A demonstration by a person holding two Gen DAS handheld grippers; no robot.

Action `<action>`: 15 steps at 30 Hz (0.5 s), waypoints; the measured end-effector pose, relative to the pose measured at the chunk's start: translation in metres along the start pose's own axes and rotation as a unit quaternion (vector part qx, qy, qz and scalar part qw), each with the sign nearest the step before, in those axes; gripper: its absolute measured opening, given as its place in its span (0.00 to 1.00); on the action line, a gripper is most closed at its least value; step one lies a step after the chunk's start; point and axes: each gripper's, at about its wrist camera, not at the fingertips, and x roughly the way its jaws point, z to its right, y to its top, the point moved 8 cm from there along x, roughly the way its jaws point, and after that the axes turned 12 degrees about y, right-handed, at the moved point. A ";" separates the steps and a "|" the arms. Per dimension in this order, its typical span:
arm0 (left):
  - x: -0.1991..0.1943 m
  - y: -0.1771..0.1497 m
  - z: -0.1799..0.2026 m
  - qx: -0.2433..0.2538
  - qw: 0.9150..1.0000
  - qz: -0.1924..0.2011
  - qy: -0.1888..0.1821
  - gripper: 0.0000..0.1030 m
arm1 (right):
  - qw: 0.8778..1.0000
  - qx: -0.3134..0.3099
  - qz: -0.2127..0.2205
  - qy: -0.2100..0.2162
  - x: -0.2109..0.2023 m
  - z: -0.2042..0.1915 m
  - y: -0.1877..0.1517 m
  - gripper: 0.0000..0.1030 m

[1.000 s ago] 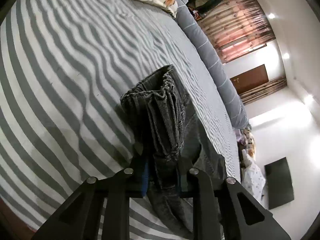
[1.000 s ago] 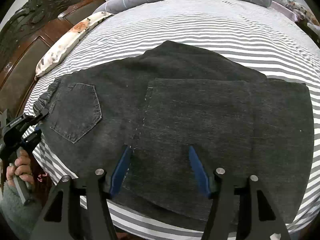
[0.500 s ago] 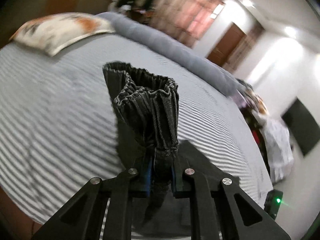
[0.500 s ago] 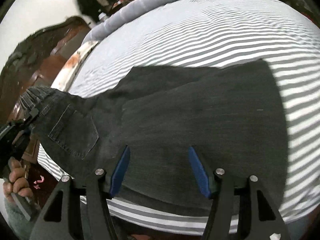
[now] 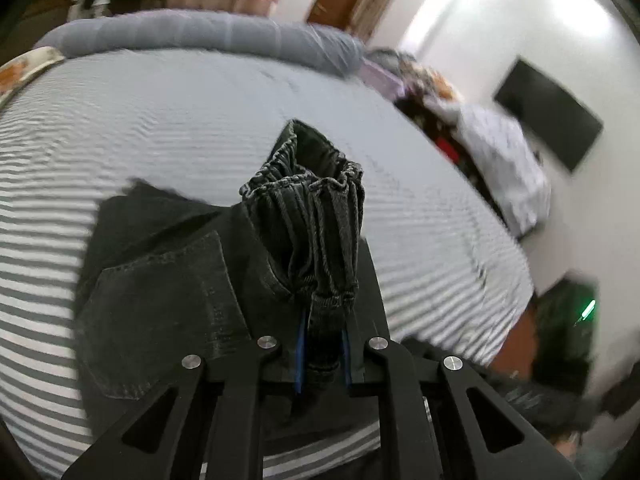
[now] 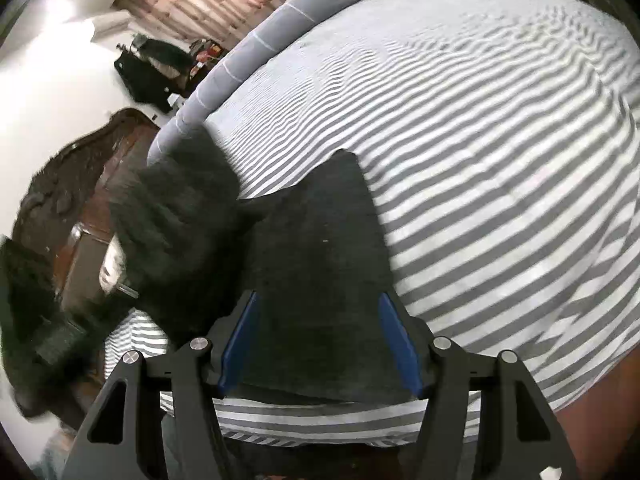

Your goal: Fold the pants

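Observation:
Dark grey denim pants (image 5: pixel 160 292) lie on the striped bed sheet (image 5: pixel 200 120). My left gripper (image 5: pixel 323 320) is shut on the bunched elastic waistband (image 5: pixel 308 216), which it holds raised above the rest of the pants, back pocket showing at the left. In the right wrist view the folded leg part of the pants (image 6: pixel 320 240) lies flat on the sheet (image 6: pixel 480 160). My right gripper (image 6: pixel 318 298) hovers open over it, a blue pad on each side. The lifted waistband end (image 6: pixel 176 208) shows as a dark blur at the left.
A long grey bolster (image 5: pixel 200 34) runs along the far side of the bed. A carved wooden headboard (image 6: pixel 72 184) stands at the left, and a patterned pillow (image 5: pixel 24 68) lies near it. Beyond the bed are heaped clothes (image 5: pixel 500 152) and a black wall screen (image 5: pixel 548 116).
My left gripper has lifted the waistband and swung it across over the pants, rolling as it went. The right gripper has shifted and tilted above the folded legs, staying open.

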 end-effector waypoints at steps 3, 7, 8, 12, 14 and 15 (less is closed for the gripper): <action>0.033 -0.030 0.018 0.028 0.999 -0.031 0.017 0.13 | 1.000 0.019 -0.006 0.023 0.000 0.009 -0.002 0.59; 0.043 -0.048 0.023 0.076 0.996 -0.021 0.044 0.17 | 0.996 0.045 -0.017 0.078 0.007 0.011 -0.002 0.59; 0.042 -0.047 0.025 0.083 0.995 -0.023 0.041 0.19 | 0.994 0.052 -0.018 0.091 0.009 0.010 -0.002 0.59; 0.031 -0.048 0.025 0.079 0.996 -0.041 0.004 0.50 | 0.983 0.083 -0.026 0.159 0.020 0.001 0.001 0.61; 0.022 -0.049 0.024 0.087 0.996 -0.032 0.008 0.55 | 0.978 0.093 -0.030 0.187 0.027 -0.006 0.003 0.68; 0.018 -0.051 0.024 0.096 0.995 -0.029 0.009 0.55 | 0.977 0.091 -0.035 0.191 0.031 -0.009 0.003 0.71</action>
